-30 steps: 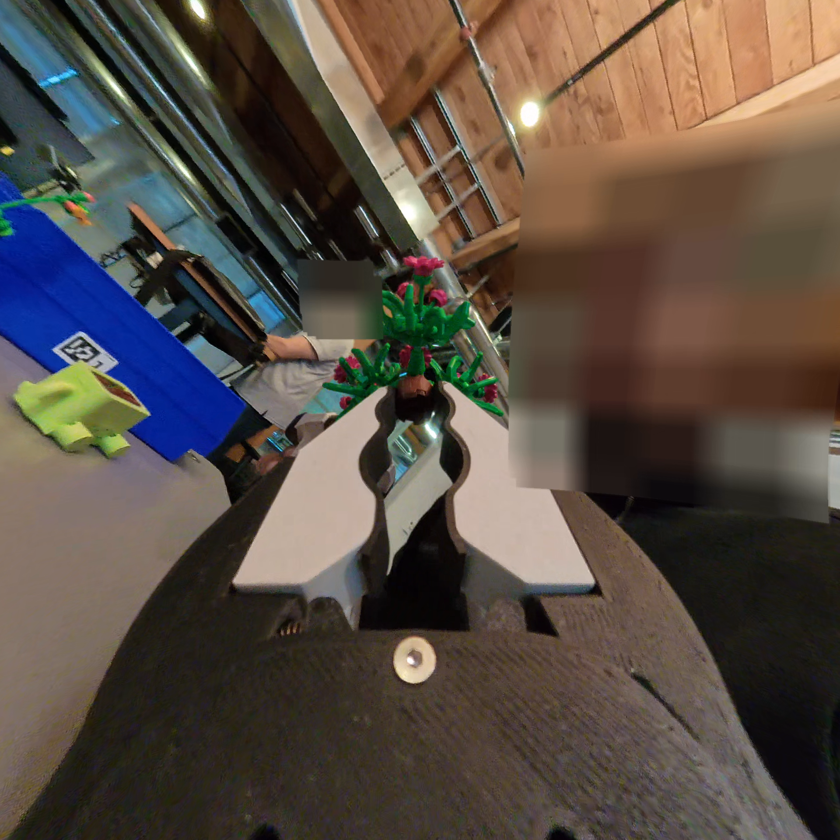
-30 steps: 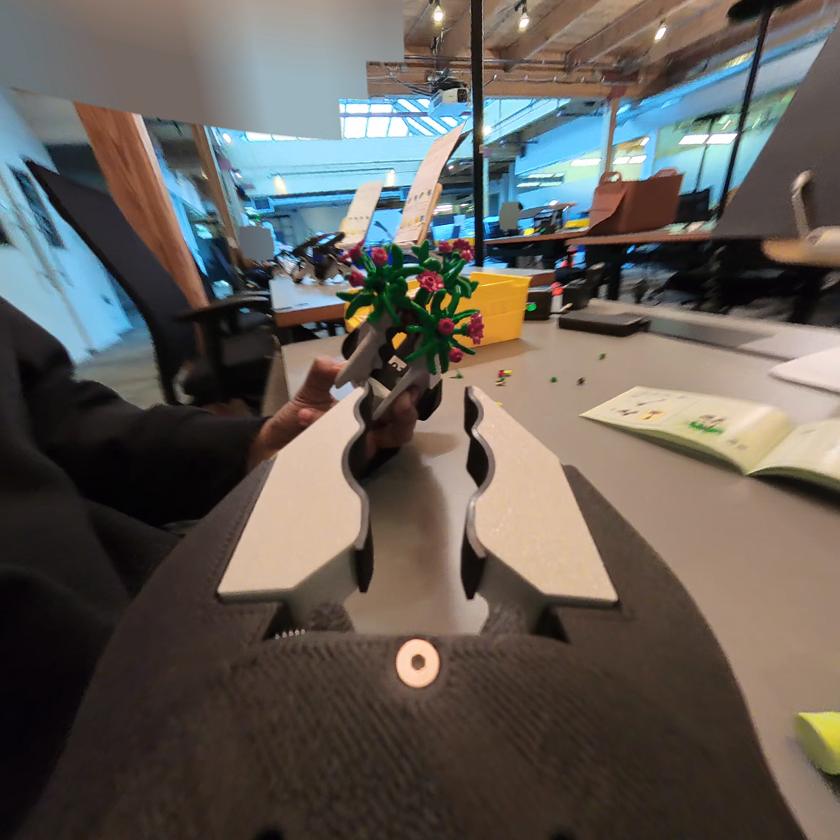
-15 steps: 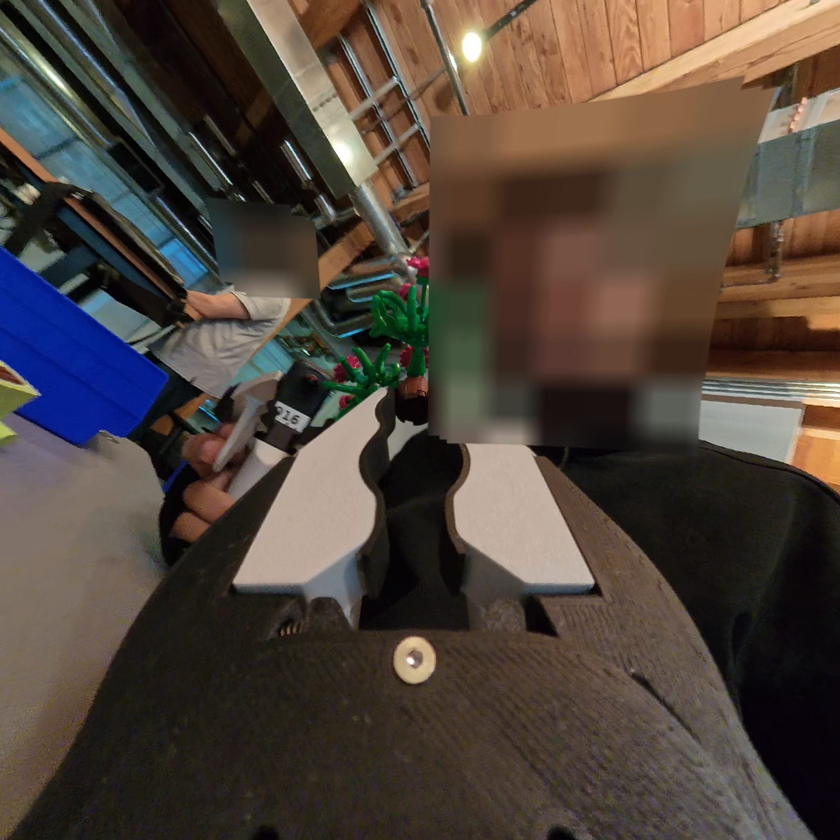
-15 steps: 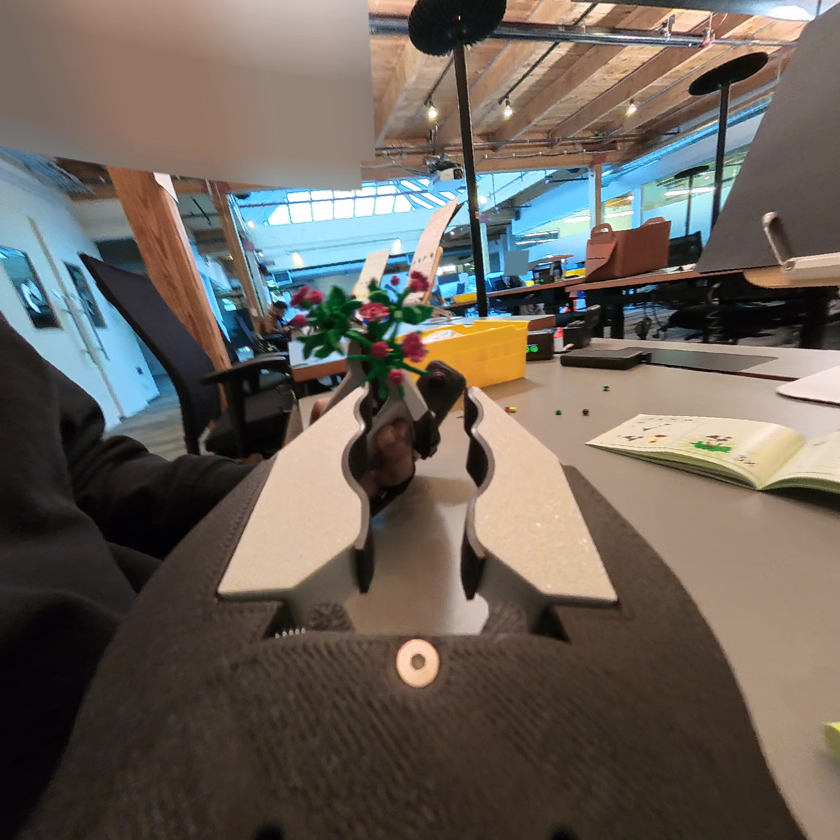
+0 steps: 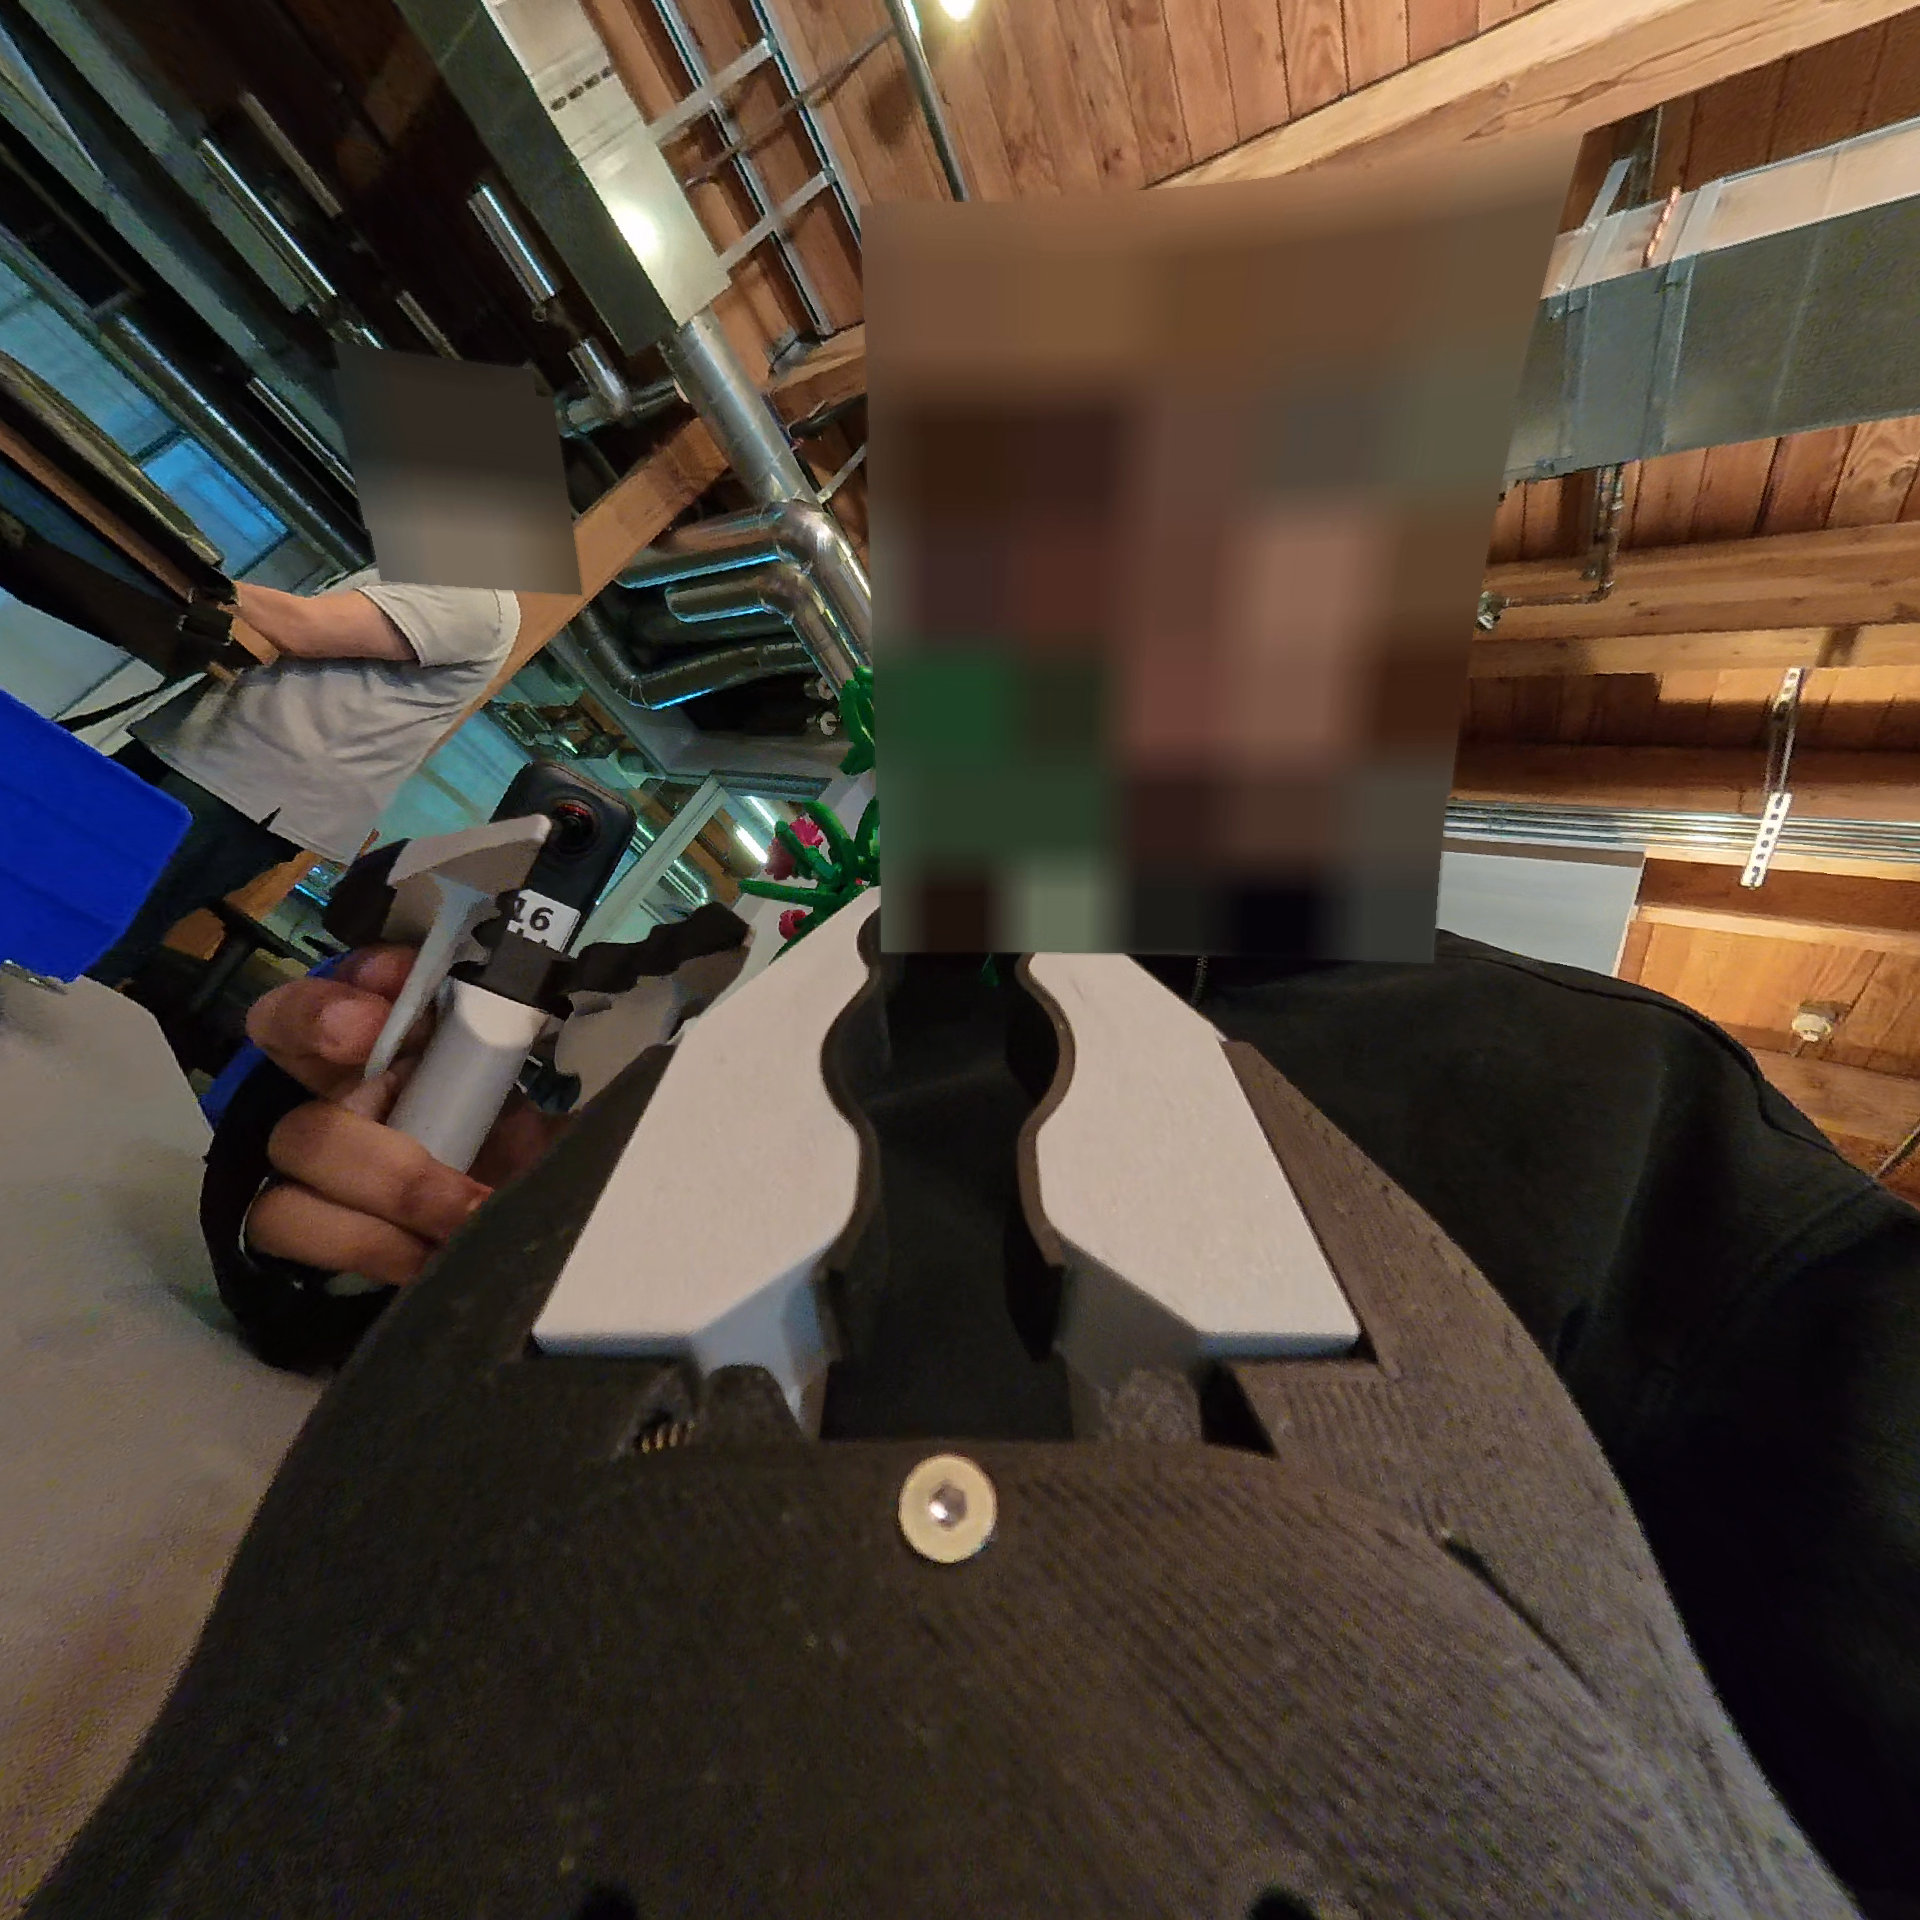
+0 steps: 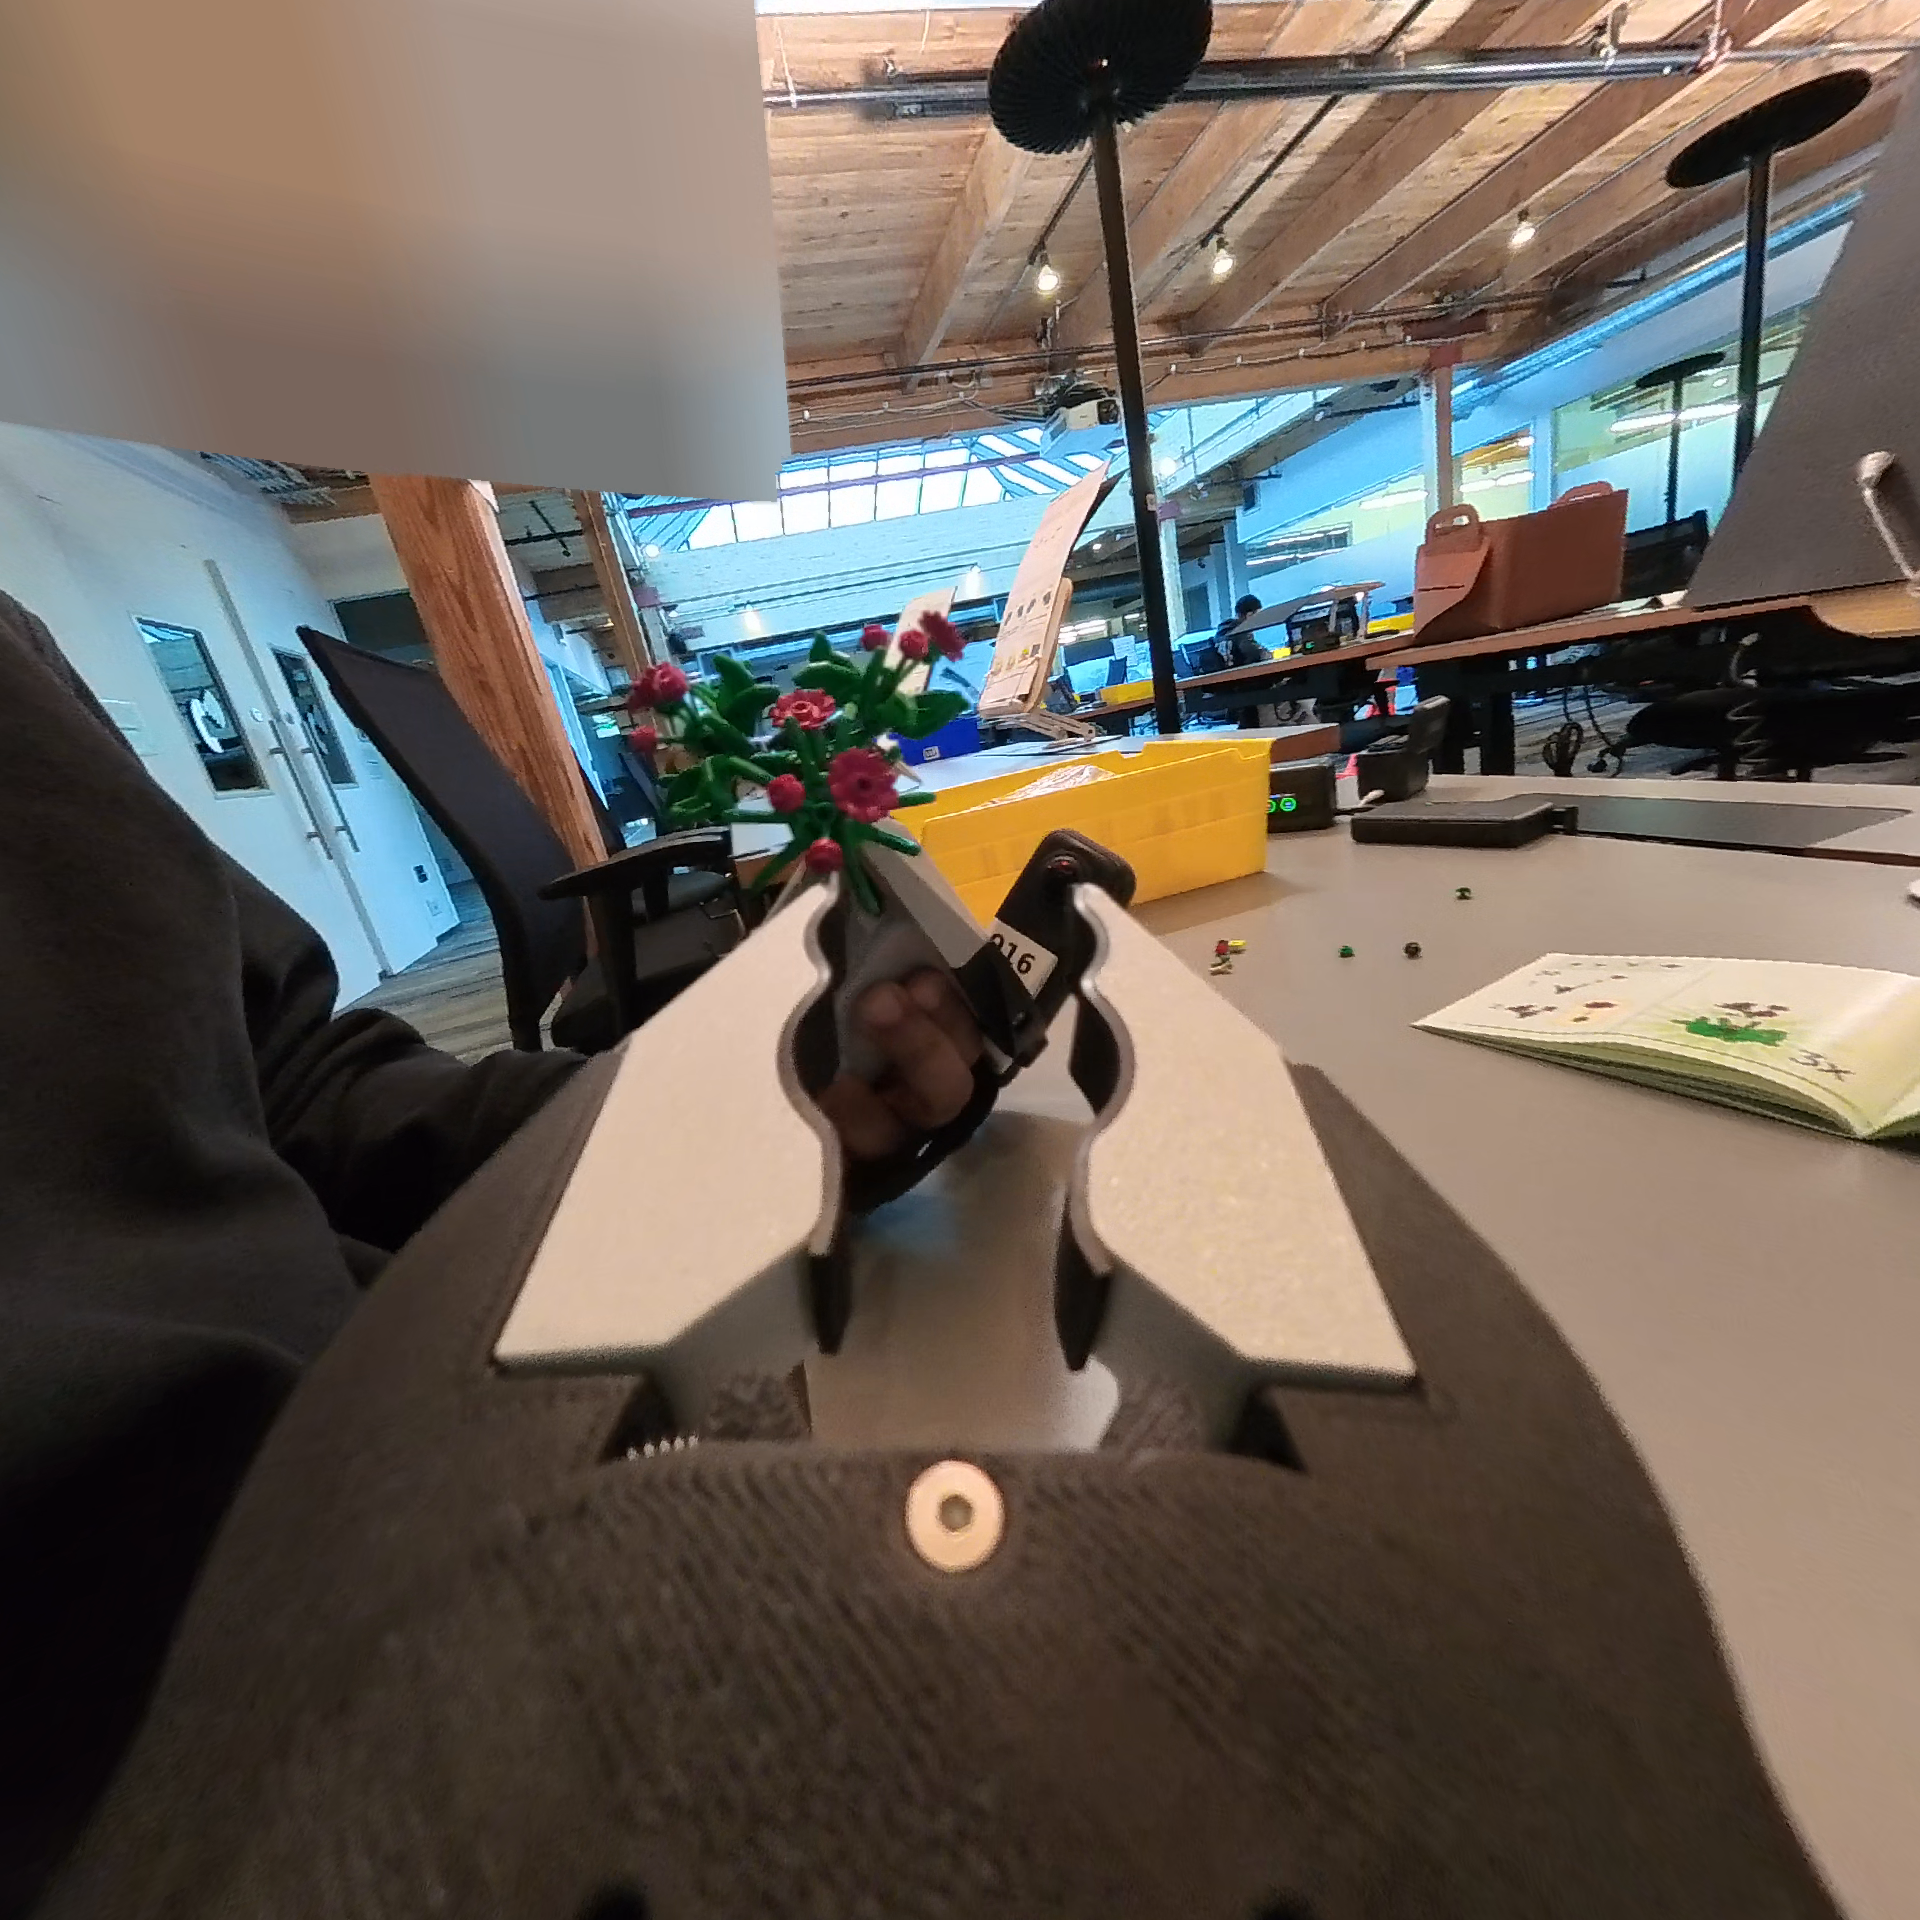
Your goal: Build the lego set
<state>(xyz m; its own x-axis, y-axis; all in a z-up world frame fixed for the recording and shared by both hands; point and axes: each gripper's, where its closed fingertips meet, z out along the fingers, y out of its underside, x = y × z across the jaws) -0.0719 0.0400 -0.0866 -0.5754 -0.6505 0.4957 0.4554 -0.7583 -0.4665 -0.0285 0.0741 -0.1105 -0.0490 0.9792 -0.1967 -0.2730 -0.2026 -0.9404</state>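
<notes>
A lego plant [image 6: 800, 769] with green leaves and dark pink flowers is held up in the air above the grey table [image 6: 1558, 1299]. My left gripper [image 6: 868, 888] is shut on its stem, and a hand holds that gripper. In the left wrist view my left gripper [image 5: 945, 940] points up at a person in a black top. A blur patch hides most of the plant [image 5: 821, 873] there. My right gripper [image 6: 951, 904] is open and empty, just in front of the left gripper. It also shows in the left wrist view [image 5: 582, 935], held by a hand.
A yellow bin [image 6: 1101, 821] stands behind the plant. An open instruction booklet [image 6: 1704, 1039] lies at the right, with small loose pieces [image 6: 1226, 951] beyond it. A black office chair [image 6: 468, 790] stands at the table's left edge. A blue bin [image 5: 73, 831] and a second person [image 5: 332, 717] are farther off. One gripper's finger ends stand about 7 centimetres off the other's.
My left gripper has tilted up and turned toward the person, still holding the plant. The right gripper has come into the left wrist view. The lime green piece has left that view.
</notes>
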